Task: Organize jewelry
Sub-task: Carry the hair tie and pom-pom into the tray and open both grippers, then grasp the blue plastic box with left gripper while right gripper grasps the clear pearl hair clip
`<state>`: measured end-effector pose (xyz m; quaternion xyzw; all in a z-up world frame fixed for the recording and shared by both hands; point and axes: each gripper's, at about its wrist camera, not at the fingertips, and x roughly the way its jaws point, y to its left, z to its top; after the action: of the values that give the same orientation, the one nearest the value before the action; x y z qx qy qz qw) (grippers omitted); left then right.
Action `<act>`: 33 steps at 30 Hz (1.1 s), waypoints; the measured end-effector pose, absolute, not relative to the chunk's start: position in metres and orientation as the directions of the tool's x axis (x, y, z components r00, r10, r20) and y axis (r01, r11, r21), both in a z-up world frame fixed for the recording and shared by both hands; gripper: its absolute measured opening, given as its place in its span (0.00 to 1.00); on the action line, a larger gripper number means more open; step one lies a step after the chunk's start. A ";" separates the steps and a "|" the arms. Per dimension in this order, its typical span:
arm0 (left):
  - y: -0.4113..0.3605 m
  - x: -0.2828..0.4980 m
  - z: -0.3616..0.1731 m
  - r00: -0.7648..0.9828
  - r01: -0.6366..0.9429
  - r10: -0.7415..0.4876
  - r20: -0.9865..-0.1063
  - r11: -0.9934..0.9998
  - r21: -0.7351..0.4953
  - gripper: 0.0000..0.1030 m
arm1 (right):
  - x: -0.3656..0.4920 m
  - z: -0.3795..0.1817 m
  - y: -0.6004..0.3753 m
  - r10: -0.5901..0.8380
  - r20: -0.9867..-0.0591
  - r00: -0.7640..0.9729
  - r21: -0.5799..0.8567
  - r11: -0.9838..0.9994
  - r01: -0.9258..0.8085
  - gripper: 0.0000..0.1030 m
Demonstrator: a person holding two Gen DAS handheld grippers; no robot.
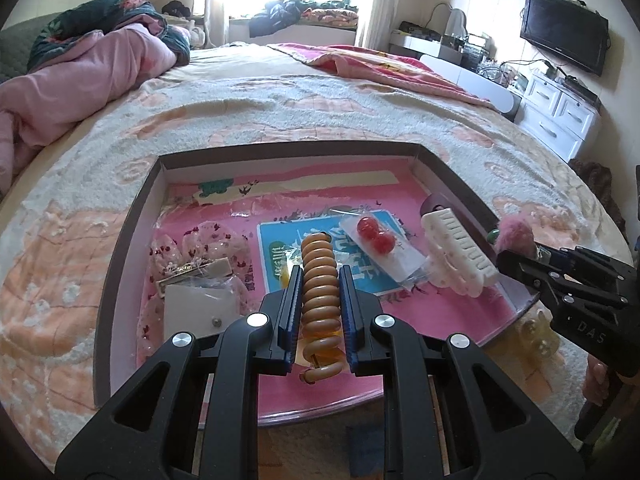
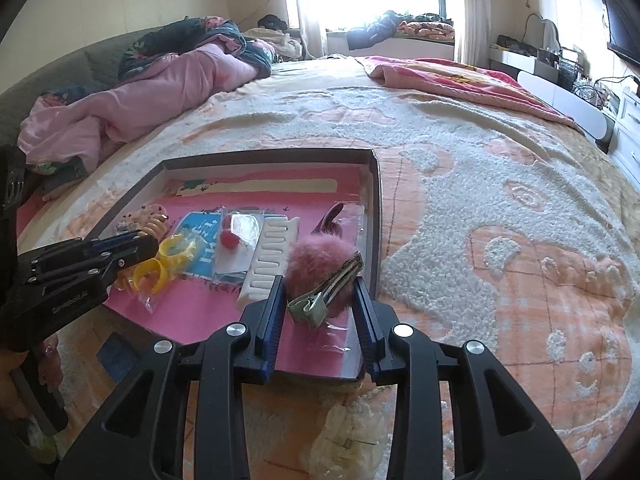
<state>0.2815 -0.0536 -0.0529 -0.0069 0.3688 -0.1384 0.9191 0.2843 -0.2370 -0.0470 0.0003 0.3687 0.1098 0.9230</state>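
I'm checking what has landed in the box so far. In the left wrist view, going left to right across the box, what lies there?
Floral hair bow → coiled hair tie held in the left gripper → red ball earrings in a packet → white claw clip → pink pompom clip at the right gripper.

A: Which items are partly hidden?

B: In the right wrist view, the left gripper covers most of the coil hair tie. The white claw clip has its near end behind the right gripper.

A: Legibility?

B: Print on the blue card is too blurred to read (items also overlap it). The television is cut off by the frame edge.
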 end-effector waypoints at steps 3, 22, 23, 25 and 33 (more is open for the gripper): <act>-0.054 0.282 -0.053 0.689 0.250 -0.256 -0.678 0.962 -0.110 0.11 | 0.282 -0.046 -0.237 0.205 -0.675 0.709 0.085 0.976 -0.201 0.42; -0.059 0.248 -0.036 0.742 0.269 -0.246 -0.624 0.961 -0.058 0.66 | 0.242 -0.026 -0.260 0.188 -0.606 0.773 0.127 0.982 -0.139 0.74; -0.059 0.245 -0.034 0.745 0.268 -0.247 -0.620 0.961 -0.060 0.71 | 0.240 -0.025 -0.261 0.189 -0.604 0.774 0.128 0.982 -0.140 0.74; -0.058 0.240 -0.032 0.750 0.265 -0.248 -0.613 0.962 -0.066 0.80 | 0.235 -0.024 -0.262 0.187 -0.599 0.778 0.127 0.982 -0.138 0.75; -0.056 0.220 -0.029 0.759 0.261 -0.244 -0.604 0.963 -0.061 0.88 | 0.219 -0.025 -0.263 0.179 -0.599 0.781 0.121 0.984 -0.133 0.78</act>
<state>0.2196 -0.0565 -0.0287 0.0135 0.3200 -0.1347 0.9377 0.2190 -0.2633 -0.0254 0.0360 0.3207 0.0827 0.9429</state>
